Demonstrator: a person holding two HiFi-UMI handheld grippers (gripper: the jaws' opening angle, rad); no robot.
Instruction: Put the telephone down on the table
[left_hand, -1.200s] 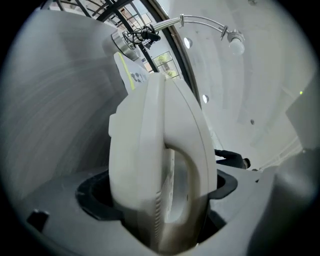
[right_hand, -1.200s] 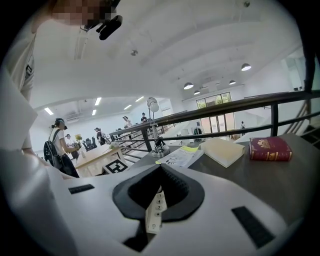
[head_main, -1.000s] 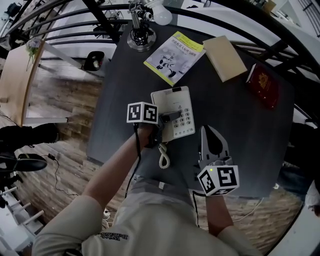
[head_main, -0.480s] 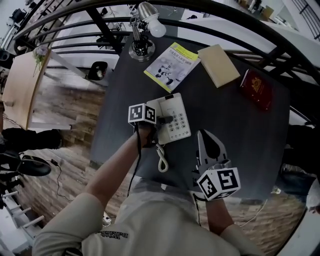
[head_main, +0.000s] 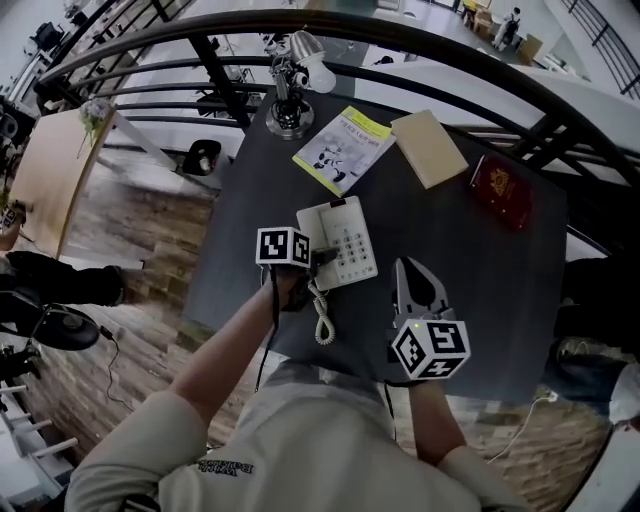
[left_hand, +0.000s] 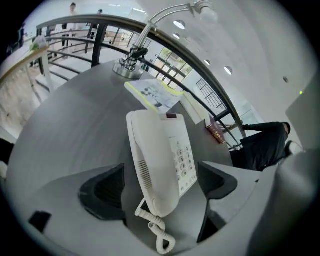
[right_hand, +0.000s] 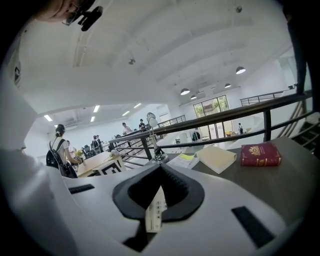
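Now my left gripper (head_main: 321, 258) stands with jaws apart astride the white push-button telephone (head_main: 345, 236), seemingly flat on the dark grey table (head_main: 480, 270). I'd back straight off, clear of its coiled white cord (head_main: 322, 318). My right gripper (head_main: 417, 275) idles, jaws together.

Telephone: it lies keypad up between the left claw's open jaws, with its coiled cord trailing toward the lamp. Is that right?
No. The coiled cord trails from the telephone's near end, away from the lamp, as the left gripper view shows. The rest holds: keypad up, between the left claw's open jaws.
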